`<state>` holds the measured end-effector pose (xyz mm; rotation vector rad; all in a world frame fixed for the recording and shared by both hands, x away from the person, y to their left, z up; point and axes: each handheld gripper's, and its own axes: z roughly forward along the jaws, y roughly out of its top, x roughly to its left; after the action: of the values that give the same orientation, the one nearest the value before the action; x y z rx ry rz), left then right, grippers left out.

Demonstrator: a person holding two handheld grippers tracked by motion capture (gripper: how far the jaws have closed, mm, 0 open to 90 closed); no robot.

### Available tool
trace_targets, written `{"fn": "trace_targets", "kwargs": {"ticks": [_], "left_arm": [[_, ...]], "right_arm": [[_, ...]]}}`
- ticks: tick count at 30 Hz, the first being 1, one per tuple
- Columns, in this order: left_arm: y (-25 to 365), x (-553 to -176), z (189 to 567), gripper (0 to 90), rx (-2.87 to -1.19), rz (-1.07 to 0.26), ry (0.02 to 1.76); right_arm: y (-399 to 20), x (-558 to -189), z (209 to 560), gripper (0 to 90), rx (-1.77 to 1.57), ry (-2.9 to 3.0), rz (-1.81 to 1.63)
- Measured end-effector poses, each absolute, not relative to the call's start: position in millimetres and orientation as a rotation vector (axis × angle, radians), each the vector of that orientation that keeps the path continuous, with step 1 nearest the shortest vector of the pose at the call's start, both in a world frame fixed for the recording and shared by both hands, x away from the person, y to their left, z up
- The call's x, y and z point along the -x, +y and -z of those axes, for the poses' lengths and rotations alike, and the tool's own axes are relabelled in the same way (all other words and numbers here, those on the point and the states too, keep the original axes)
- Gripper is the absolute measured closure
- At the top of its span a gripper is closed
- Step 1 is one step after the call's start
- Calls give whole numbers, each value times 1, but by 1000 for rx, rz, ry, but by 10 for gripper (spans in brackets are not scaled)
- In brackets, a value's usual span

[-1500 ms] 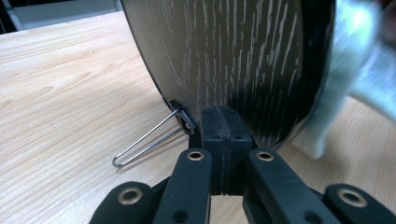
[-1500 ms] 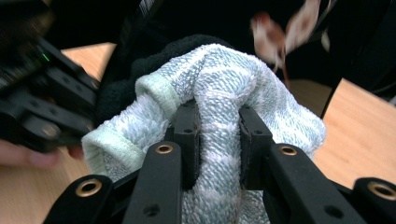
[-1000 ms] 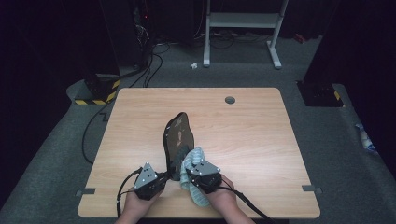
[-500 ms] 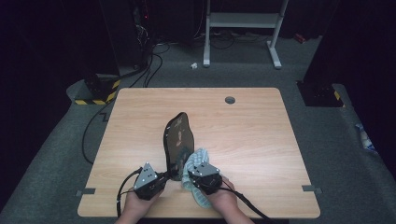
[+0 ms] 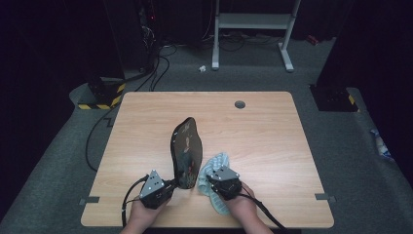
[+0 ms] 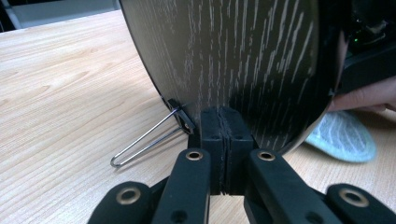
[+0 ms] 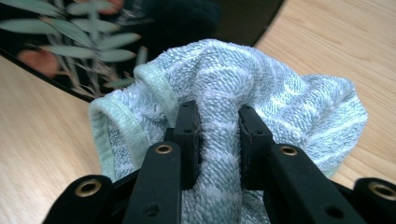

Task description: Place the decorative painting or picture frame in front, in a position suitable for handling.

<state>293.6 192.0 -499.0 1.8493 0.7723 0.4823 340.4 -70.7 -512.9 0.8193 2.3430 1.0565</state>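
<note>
Honestly, no brand, label or readable writing is showing on any of the things.

Seen from the high view, the dark oval board point(image 5: 186, 146) is standing tilted on the wooden surface point(image 5: 272, 141), with its long axis running from the near edge toward the far edge and its narrow tip pointing away from the person. The left hand-held gripper point(image 5: 171, 184) is meeting its near end, and the right hand-held gripper point(image 5: 208, 181) is sitting just beside it on the pale blue towel point(image 5: 215, 165).

The left gripper view is giving what the high view is hiding: the back of the board point(image 6: 224, 56) is black with pale wood-grain streaks, and a thin wire stand point(image 6: 142, 142) is folding out from a small bracket down to the surface point(image 6: 65, 88). The jaws of the left hand-held gripper point(image 6: 227, 122) are pressing together on the lower rim of the board.

The right gripper view is showing the glossy front of the board point(image 7: 70, 46), painted with pale green leaves. The right hand-held gripper point(image 7: 218, 128) is standing only a little open, pinching a bunched fold of the towel point(image 7: 261, 88), which is lying against the board's lower edge.
</note>
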Motion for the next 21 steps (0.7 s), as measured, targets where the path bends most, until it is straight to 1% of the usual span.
{"fn": "trace_targets", "kwargs": {"ticks": [6,12,17,21], "left_arm": [[192,-294,499,881,-1847,-483,777],[194,-294,499,875,-1845,-489,785],[196,-296,501,867,-1843,-496,795],[198,-299,504,853,-1847,-506,821]], "right_arm": [[-91,-342,511,726,-878,2309,-1044],[-114,-340,499,726,-922,2235,-1069],[-139,-337,490,726,-954,2173,-1062],[-158,-331,490,725,-979,2128,-1030]]}}
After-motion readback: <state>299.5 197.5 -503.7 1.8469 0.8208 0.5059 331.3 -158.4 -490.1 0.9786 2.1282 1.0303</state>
